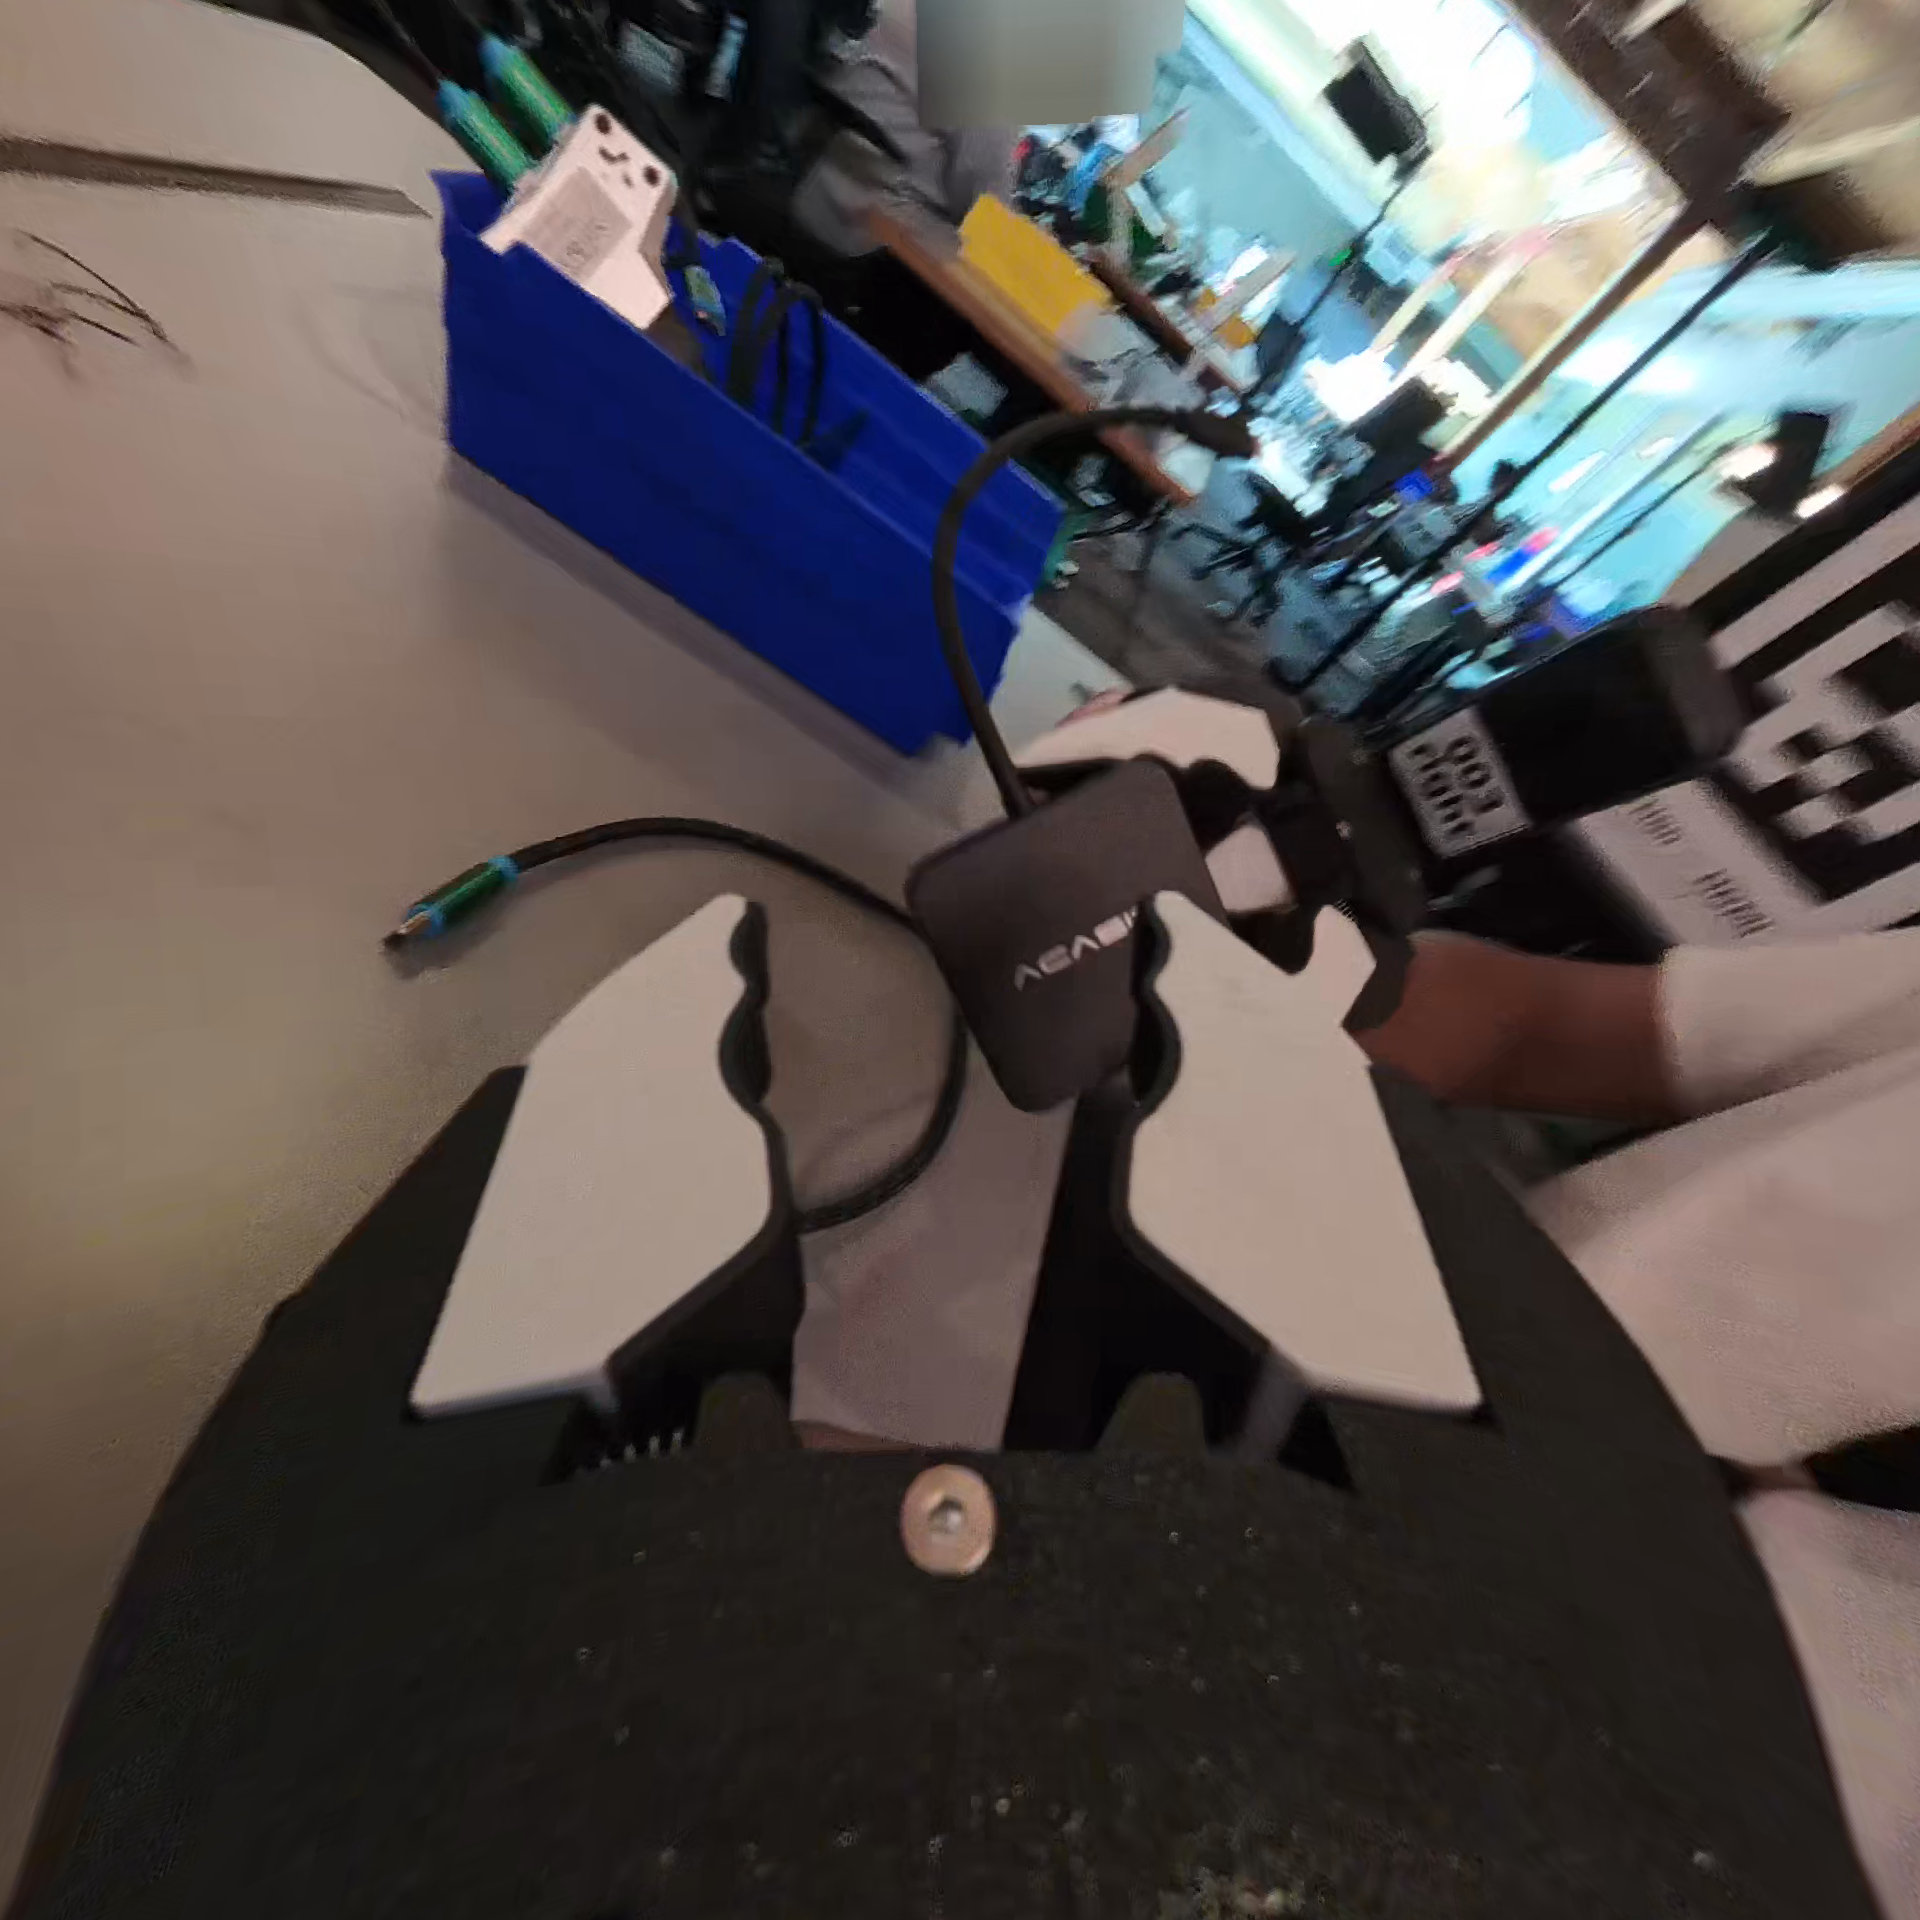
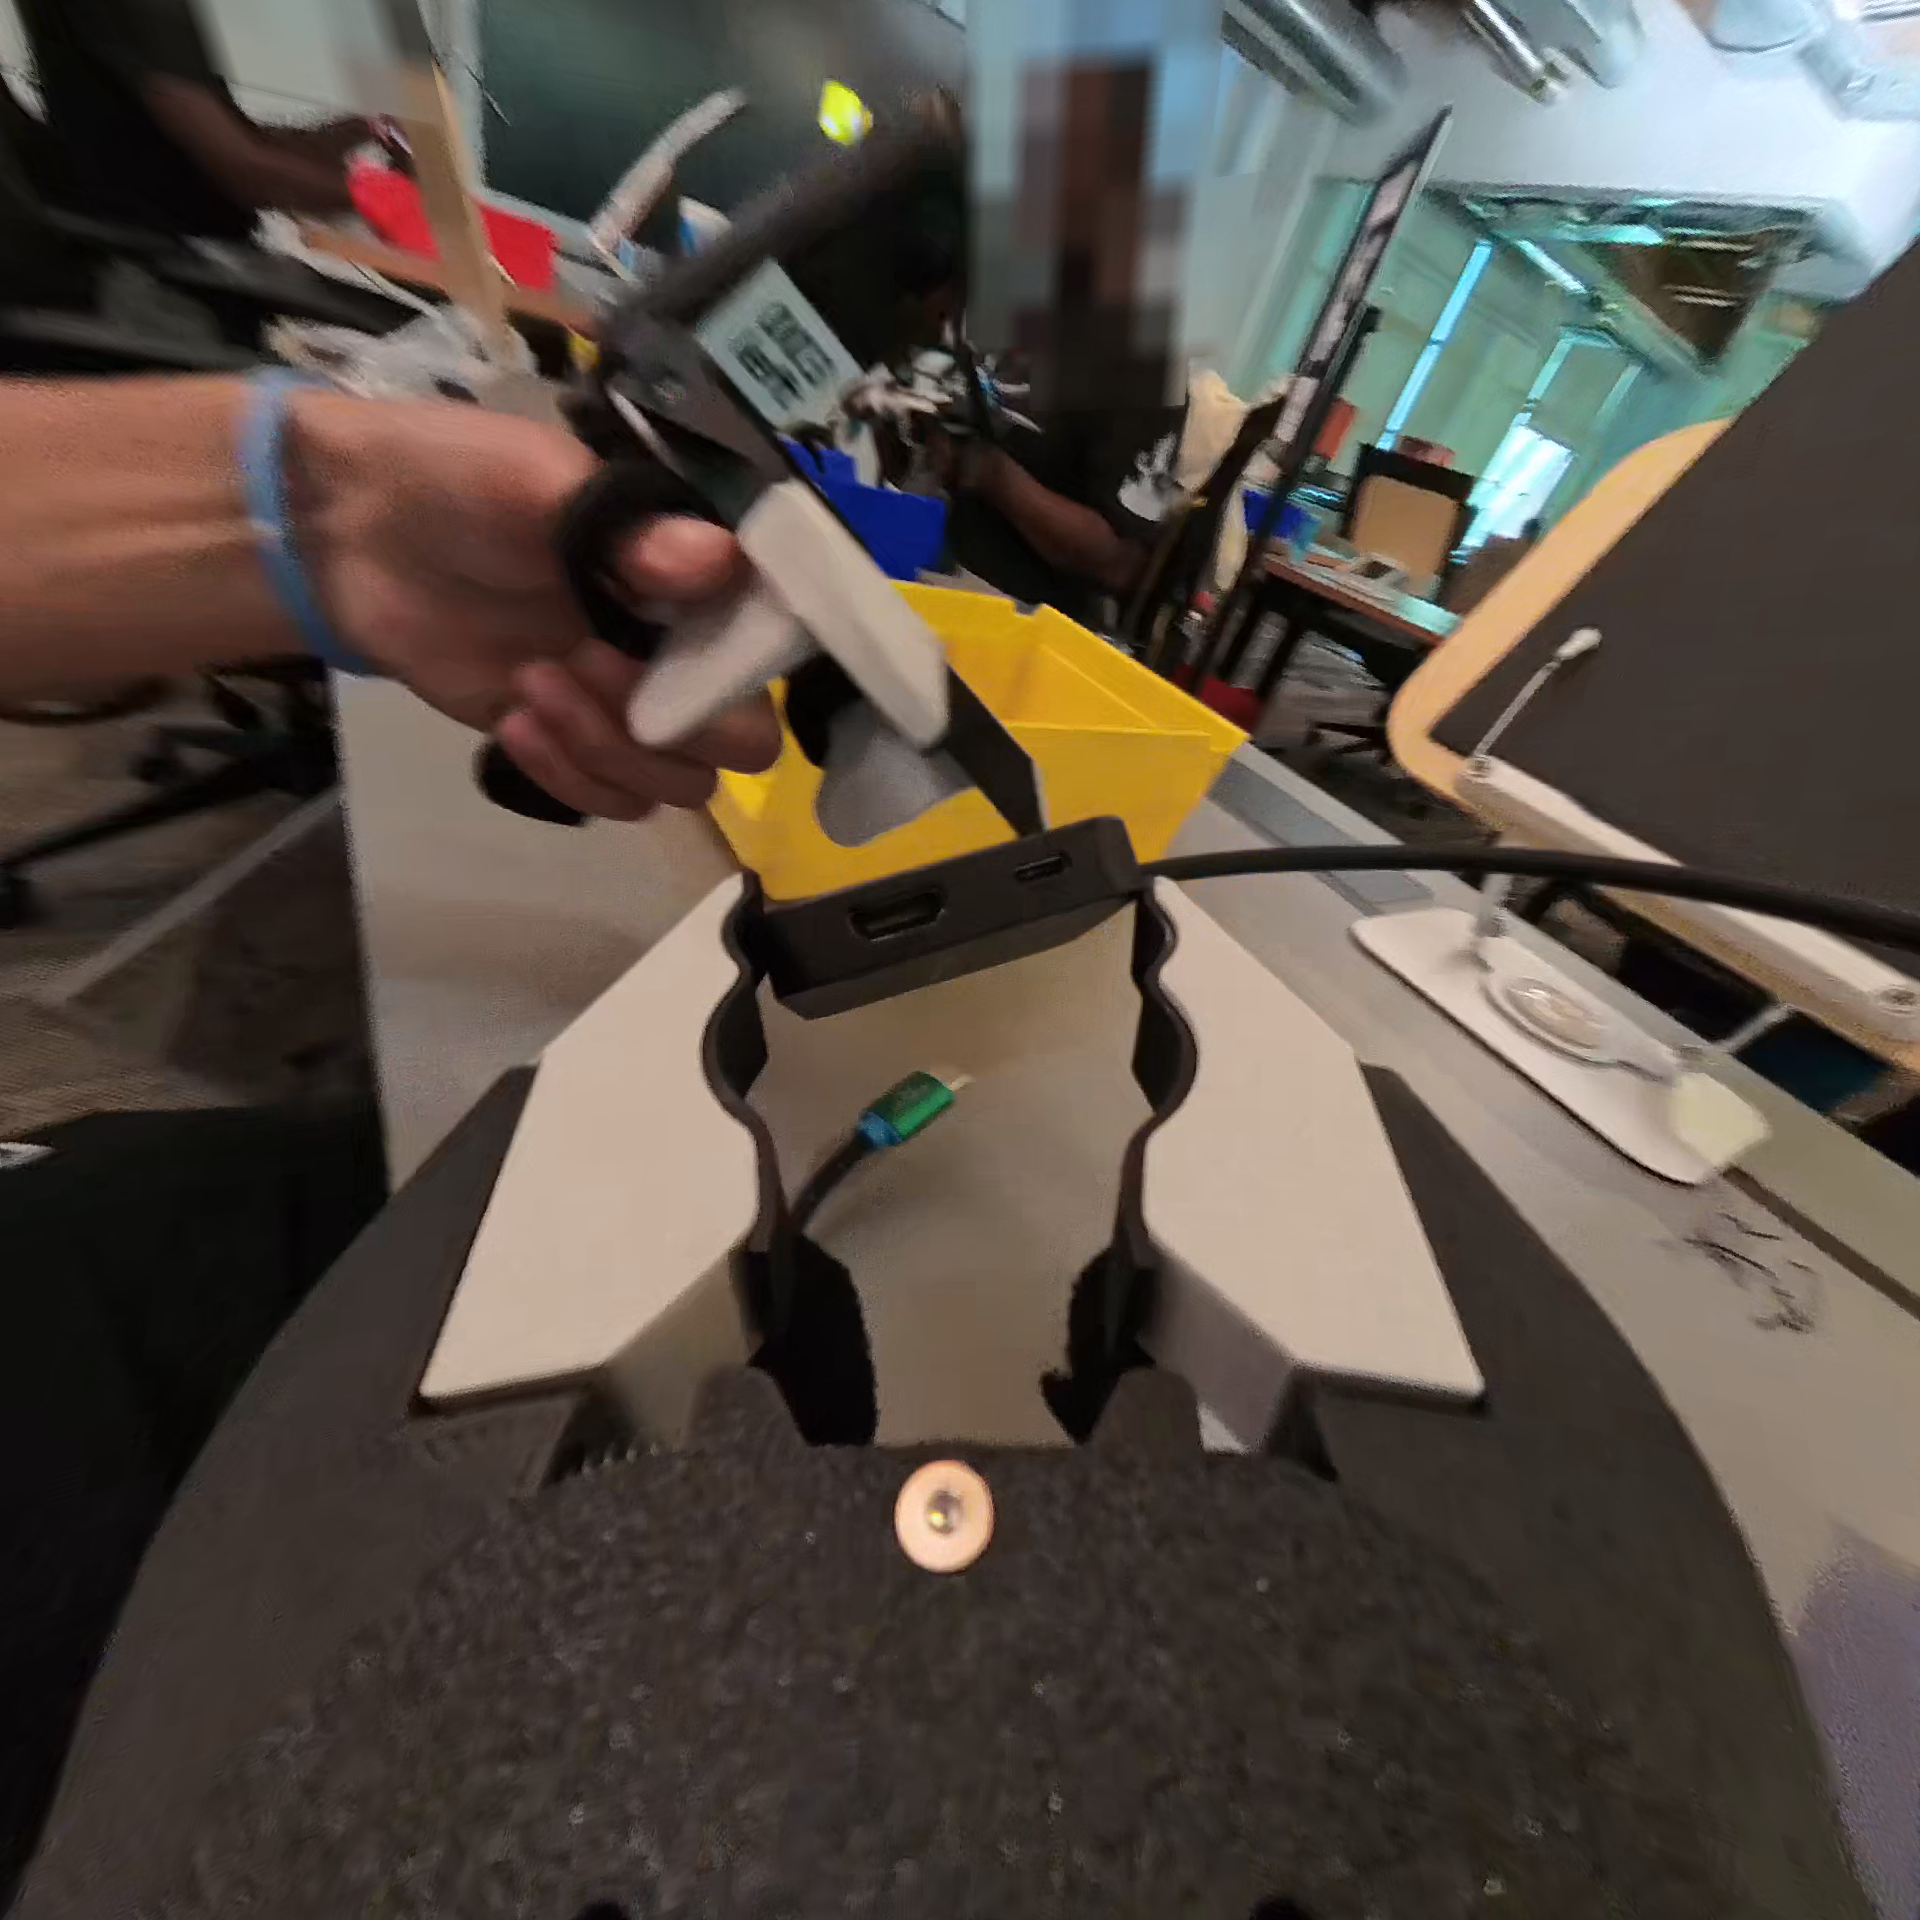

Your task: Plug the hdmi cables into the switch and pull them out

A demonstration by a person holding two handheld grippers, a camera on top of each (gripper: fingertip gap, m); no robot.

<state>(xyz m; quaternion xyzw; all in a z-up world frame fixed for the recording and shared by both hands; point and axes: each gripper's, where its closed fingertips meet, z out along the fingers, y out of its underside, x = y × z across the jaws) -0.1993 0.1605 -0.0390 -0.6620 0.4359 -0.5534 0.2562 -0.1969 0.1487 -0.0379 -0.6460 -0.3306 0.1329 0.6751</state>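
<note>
A: What sits around the work?

B: One blue bin [image 1: 727,499] on the bench [image 1: 260,623], far side in the left wrist view, with a white block [image 1: 587,213] and dark cables poking out. One yellow bin [image 2: 1091,748] in the right wrist view, right behind the switch. A white flat stand base [image 2: 1538,1029] lies off to the right on the bench.

A: And the switch itself?

B: One black switch [image 2: 935,925], lifted off the bench. The right gripper [image 2: 945,935] has its jaws pinching it by the two side edges. Two ports face the right camera: one wide, one small. Its own black lead [image 2: 1558,873] runs off to the right.

A: Left gripper?

B: The left gripper [image 1: 951,997] has its jaws spread and empty. In its own view the switch [image 1: 1049,935] overlaps the right finger; I cannot tell whether they touch. From the other side, its dark tip comes down against the switch's top rear edge. A hand [image 2: 499,603] holds it.

A: Cables?

B: One loose HDMI cable [image 1: 727,842] in sight, lying on the bench, unplugged. Its green plug [image 1: 457,904] points away from the switch. In the right wrist view the same plug [image 2: 904,1107] lies below the switch, between the right jaws.

A: Anything in the way?

B: The left gripper's finger crowds the top of the switch; the ports stay unblocked.
</note>
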